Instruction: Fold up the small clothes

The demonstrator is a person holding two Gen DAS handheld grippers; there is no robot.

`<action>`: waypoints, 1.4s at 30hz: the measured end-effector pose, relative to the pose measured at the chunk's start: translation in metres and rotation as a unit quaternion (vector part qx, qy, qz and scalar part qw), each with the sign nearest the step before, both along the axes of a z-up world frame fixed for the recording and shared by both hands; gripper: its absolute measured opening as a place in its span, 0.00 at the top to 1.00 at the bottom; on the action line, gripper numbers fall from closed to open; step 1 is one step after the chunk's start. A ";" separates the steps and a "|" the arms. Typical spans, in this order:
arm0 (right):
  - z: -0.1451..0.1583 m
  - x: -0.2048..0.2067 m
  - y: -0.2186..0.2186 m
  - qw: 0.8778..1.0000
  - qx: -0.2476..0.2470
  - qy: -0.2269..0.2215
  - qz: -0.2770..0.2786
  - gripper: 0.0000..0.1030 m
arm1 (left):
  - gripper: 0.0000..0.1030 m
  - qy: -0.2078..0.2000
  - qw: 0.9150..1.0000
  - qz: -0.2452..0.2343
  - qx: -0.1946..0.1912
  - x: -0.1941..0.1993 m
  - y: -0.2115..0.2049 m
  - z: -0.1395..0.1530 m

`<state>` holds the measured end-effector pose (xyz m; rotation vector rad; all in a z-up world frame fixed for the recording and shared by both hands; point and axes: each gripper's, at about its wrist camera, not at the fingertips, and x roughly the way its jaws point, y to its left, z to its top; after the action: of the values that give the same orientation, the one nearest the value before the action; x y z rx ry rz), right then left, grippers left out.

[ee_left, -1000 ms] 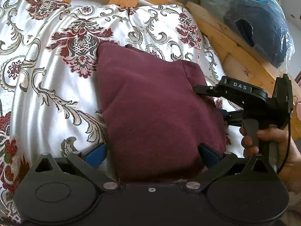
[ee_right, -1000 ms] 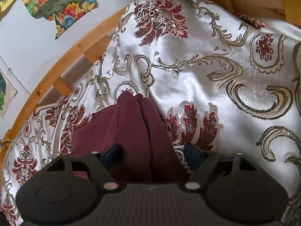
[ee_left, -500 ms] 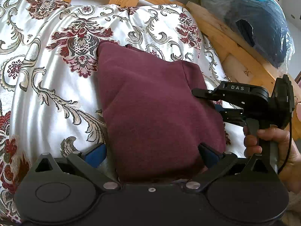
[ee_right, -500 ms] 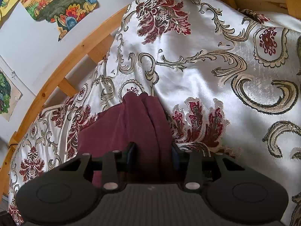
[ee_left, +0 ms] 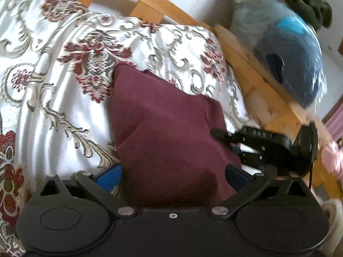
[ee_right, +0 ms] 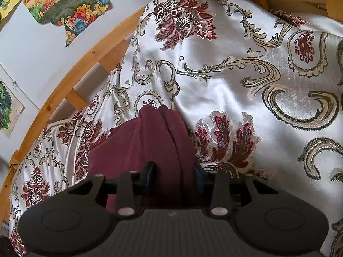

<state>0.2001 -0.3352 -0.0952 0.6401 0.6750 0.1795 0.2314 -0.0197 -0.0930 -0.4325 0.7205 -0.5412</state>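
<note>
A maroon garment [ee_left: 167, 132] lies folded on the patterned white bedspread [ee_left: 53, 98]. My left gripper [ee_left: 172, 175] is open, its blue-padded fingers [ee_left: 108, 175] spread either side of the garment's near edge, with the cloth between them. My right gripper [ee_right: 173, 174] is shut on the garment's bunched edge [ee_right: 163, 141], which shows as thick folds between its pads. The right gripper also shows in the left wrist view [ee_left: 223, 135] at the garment's right edge.
A curved wooden bed frame [ee_left: 253, 72] runs along the far and right sides. A blue-grey bag in plastic [ee_left: 285, 49] sits beyond it at the upper right. Colourful pictures [ee_right: 64, 6] hang on the white wall.
My right gripper has closed from open onto the garment's bunched edge. The left gripper stays open and has shifted slightly, with motion blur now.
</note>
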 end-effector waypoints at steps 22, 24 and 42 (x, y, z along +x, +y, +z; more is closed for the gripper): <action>-0.002 0.001 -0.001 1.000 0.000 0.002 -0.001 0.59 | 0.01 0.070 0.995 -0.039 -0.053 0.032 -0.004 -0.024; -0.002 0.001 -0.001 1.000 0.000 0.002 -0.001 0.59 | 0.01 0.072 0.995 -0.044 -0.055 0.033 -0.005 -0.025; -0.002 0.001 -0.001 1.000 0.000 0.003 -0.001 0.58 | 0.04 0.092 0.993 -0.054 -0.045 0.038 -0.011 -0.025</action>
<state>0.2013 -0.3361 -0.0977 0.6413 0.6803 0.1750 0.2692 -0.0302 -0.1176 -0.5335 0.9023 -0.6425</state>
